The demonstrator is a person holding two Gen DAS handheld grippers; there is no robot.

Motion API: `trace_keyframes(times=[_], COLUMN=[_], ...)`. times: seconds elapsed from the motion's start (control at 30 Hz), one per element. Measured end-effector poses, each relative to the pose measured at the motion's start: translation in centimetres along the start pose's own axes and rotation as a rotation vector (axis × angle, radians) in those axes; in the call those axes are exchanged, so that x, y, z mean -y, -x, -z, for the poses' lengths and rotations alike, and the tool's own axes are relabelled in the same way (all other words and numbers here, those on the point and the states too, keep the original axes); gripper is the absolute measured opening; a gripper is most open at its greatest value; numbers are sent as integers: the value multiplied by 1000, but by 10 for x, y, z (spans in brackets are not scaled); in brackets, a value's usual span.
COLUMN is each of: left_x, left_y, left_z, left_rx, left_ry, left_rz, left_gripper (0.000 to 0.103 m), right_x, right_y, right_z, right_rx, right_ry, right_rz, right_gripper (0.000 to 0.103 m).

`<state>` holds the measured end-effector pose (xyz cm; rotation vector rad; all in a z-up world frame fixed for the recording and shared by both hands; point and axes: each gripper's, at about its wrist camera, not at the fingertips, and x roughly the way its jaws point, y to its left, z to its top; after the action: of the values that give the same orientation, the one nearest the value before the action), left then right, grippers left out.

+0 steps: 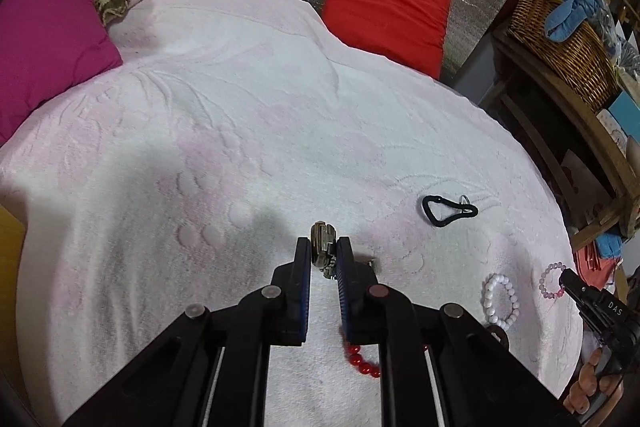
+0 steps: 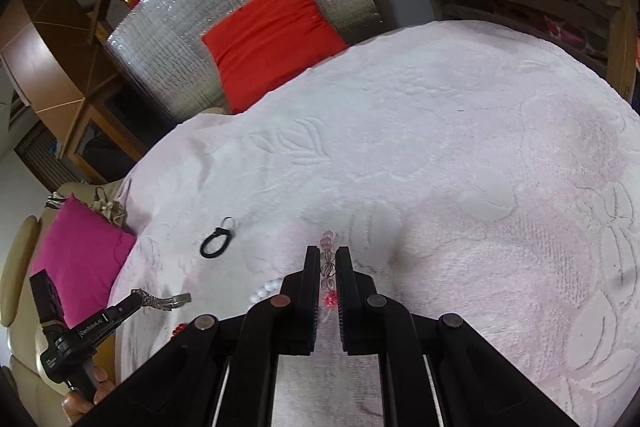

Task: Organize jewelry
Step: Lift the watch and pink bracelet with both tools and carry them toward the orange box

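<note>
Bed (image 1: 240, 115), under a pale pink spread, carries the jewelry. Step in hand, I judge: lifting pieces to gather them. The left tool (image 1: 324, 255) is clenched on a metal watch (image 1: 322, 245); the right tool (image 2: 328, 263) grips a clear bead bracelet (image 2: 328, 267), raised. Next: a place to set both. Still lying: one black loop (image 1: 448, 210), one white bracelet (image 1: 500, 301), one red bracelet (image 1: 362, 363), perhaps partly hidden.

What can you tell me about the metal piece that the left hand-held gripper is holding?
The metal bracelet looks like dull bronze-grey links, clamped between the left hand-held gripper's black pads. One end pokes up past the fingertips; in the right wrist view the rest trails loose toward the pink towel. Whether it touches the towel is unclear.
</note>
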<state>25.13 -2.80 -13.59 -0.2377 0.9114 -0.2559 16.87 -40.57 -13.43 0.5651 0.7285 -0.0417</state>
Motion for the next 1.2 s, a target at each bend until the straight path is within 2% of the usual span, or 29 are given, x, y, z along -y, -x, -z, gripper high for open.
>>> trace_keyframes(times=[0.43,1.2], left_x=[-9,-1], left_y=[30,80], left_z=[-1,19], left_rx=[54,126], left_ry=[-3,-71], left_rz=[-19,-39], left_gripper=[13,13], right_x=[-32,-102], right_y=[3,14], right_z=[9,46], right_rx=[26,-3], right_ry=[53,183], right_rz=[-66,-198], right_gripper=[9,9])
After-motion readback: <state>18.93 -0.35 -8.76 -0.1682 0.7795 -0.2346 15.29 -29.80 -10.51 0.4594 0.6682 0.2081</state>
